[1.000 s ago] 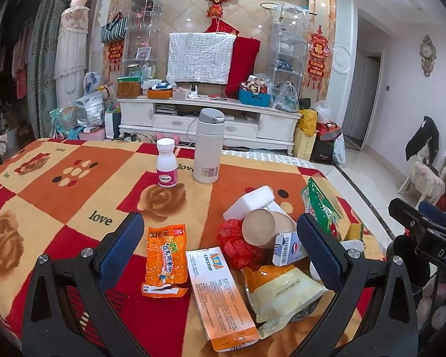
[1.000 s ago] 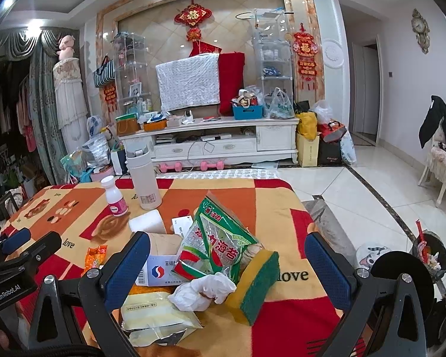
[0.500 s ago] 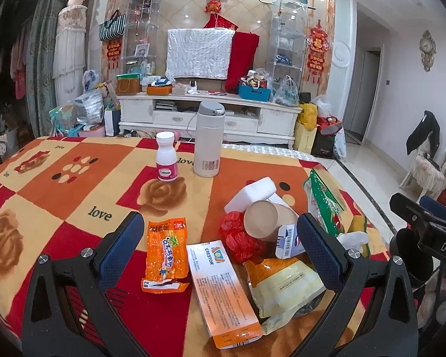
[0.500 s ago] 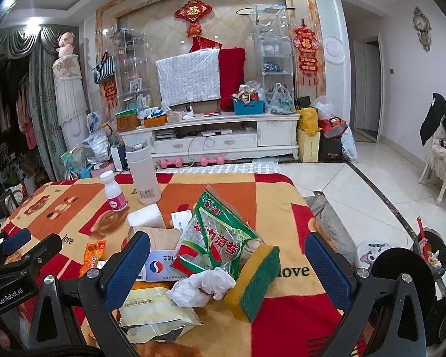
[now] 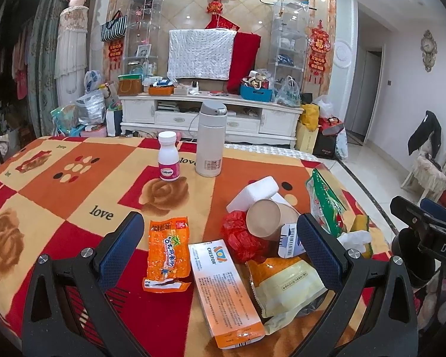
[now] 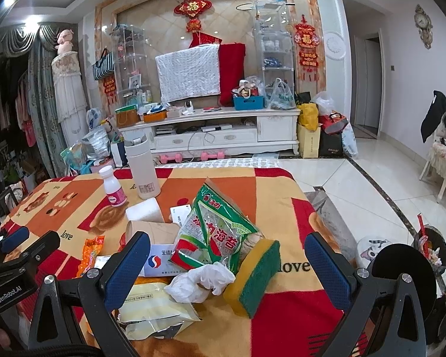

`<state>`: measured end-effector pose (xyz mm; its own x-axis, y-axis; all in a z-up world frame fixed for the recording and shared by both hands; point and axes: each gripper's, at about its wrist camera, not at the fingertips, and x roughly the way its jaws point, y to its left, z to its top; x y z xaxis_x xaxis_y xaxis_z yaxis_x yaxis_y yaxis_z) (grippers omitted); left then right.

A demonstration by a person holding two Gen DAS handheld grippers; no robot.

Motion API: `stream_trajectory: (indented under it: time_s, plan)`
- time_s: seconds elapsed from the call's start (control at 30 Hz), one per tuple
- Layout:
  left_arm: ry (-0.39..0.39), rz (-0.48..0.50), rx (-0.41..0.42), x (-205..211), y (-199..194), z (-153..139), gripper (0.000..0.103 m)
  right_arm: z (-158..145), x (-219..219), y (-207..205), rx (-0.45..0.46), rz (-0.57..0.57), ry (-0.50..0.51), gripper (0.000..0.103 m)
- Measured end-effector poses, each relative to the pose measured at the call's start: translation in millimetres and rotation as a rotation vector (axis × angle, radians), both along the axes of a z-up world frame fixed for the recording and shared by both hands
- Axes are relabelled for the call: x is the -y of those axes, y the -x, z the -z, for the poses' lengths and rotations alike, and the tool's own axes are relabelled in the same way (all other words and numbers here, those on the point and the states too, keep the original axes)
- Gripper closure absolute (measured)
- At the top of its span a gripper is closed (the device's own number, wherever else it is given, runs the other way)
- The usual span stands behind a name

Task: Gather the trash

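Left gripper (image 5: 220,242): gaped wide, empty, above crinkled orange sachet (image 5: 168,257) and flat Crestor carton (image 5: 226,288).
Right gripper (image 6: 227,264): spread wide, empty, over glossy green seaweed bag (image 6: 214,235), crumpled white glove (image 6: 200,279), rectangular sponge (image 6: 257,273).
Bench (image 5: 59,190): plush patchwork blanket.

Trash pile (image 5: 270,238) crowds the blanket's (image 5: 74,196) near-right corner; everything left of it is bare, you can pass there. Behind the pile, pill bottle (image 5: 169,157) and thermos (image 5: 209,139) stand upright, blocking.

Left tool (image 5: 220,245) and right tool (image 6: 227,264): black frames, silver screws, blue textured finger pads (image 5: 120,245); "GenRobot.AI" printed at eight o'clock.
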<state>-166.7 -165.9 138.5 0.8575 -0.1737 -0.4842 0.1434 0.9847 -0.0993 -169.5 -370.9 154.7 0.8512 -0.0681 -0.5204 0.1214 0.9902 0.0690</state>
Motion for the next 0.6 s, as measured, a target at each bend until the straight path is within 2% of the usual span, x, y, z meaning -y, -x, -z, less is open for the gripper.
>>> stream_trajectory:
  time_s: [0.6]
  plan:
    - [-0.007,-0.024,-0.043,-2.2,-6.1,10.4,0.001,6.7,1.5,-2.1,-0.033,0.002,-0.007,0.000]
